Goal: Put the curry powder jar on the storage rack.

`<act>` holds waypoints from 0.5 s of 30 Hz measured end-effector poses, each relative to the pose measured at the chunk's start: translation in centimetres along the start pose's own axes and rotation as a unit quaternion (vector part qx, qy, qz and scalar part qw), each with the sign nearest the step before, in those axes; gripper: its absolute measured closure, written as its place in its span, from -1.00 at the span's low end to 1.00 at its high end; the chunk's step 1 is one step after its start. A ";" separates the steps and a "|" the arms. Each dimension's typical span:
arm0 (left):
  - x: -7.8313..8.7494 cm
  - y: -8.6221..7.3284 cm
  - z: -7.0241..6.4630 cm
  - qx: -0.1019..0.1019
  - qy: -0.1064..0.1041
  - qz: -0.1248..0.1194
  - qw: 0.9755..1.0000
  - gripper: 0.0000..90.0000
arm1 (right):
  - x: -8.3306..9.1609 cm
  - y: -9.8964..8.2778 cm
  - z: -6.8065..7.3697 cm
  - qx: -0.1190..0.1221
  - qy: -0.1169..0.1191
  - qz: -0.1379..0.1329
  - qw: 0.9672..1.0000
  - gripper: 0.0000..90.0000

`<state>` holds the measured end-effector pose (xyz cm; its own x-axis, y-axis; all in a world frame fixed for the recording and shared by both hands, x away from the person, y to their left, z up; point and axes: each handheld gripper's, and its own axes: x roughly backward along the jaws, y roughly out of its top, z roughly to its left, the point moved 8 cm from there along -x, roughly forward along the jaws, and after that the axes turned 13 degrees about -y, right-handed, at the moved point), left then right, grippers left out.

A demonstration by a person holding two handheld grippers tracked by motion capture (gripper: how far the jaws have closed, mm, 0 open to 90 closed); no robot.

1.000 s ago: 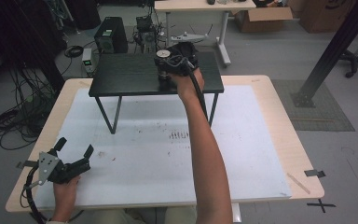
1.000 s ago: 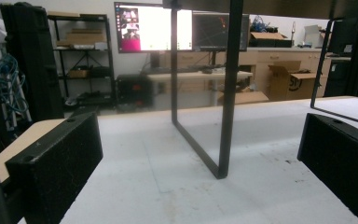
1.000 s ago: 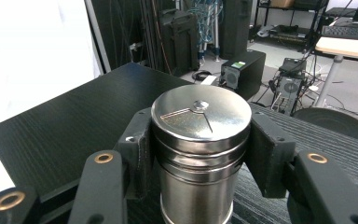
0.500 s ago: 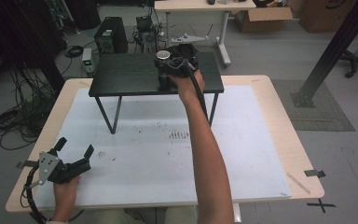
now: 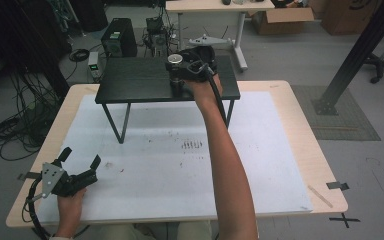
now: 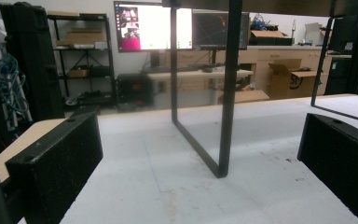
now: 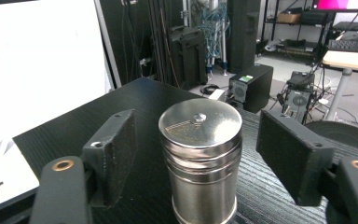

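Right gripper (image 7: 193,158) jaws just opened, spread clear of both sides of the tin (image 7: 200,158); nothing pinched. Tin upright on the black stand (image 5: 130,80). Withdraw straight back, no side brush. Left gripper (image 5: 80,167) spread, idle on table (image 5: 280,165).

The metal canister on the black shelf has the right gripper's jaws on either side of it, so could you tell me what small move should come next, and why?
Probably draw the right gripper straight back. Its jaws have just been opening, and gaps show on both sides of the metal canister, which stands upright on the black shelf, so it looks released.
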<state>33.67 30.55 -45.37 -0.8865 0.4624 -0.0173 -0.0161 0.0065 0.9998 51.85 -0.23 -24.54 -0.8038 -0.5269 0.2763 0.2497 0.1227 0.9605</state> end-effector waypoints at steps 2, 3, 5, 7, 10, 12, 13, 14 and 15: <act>0.0 0.0 0.0 -0.001 0.000 0.001 1.000 -0.99 | 0.3 0.1 0.0 0.001 0.001 -0.003 1.000 -0.42; 0.0 0.0 0.0 -0.001 0.000 0.001 1.000 -0.99 | 0.4 0.1 0.0 0.002 0.001 -0.004 1.000 -0.43; 0.0 0.0 0.0 -0.002 0.000 0.001 1.000 -0.99 | 0.7 0.2 0.0 0.004 0.002 -0.005 1.000 -0.48; 0.0 0.0 0.0 -0.002 0.000 0.001 1.000 -0.99 | 0.9 0.3 -0.1 0.007 -0.001 -0.008 1.000 -0.55; 0.0 0.0 0.0 -0.002 0.000 0.001 1.000 -0.99 | 1.4 0.3 -0.2 0.009 -0.002 -0.010 1.000 -0.65; 0.0 0.0 0.0 -0.002 0.000 0.001 1.000 -0.99 | 1.7 0.4 -0.3 0.008 -0.004 -0.013 1.000 -0.74; 0.0 0.0 0.0 -0.002 0.001 0.001 1.000 -0.99 | 1.9 0.4 -0.3 0.005 -0.003 -0.015 1.000 -0.79; 0.0 0.0 0.0 -0.001 0.001 0.001 1.000 -0.99 | 2.0 0.5 -0.4 0.002 -0.001 -0.016 1.000 -0.83; 0.0 0.0 0.0 -0.001 0.001 0.001 1.000 -0.99 | 2.2 0.4 -0.4 -0.004 0.002 -0.016 1.000 -0.85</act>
<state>33.67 30.56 -45.38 -0.8870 0.4615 -0.0153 -0.0157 0.0030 0.9999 50.39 -1.69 -23.51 -0.8089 -0.5340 0.2458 0.2286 0.0994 0.9684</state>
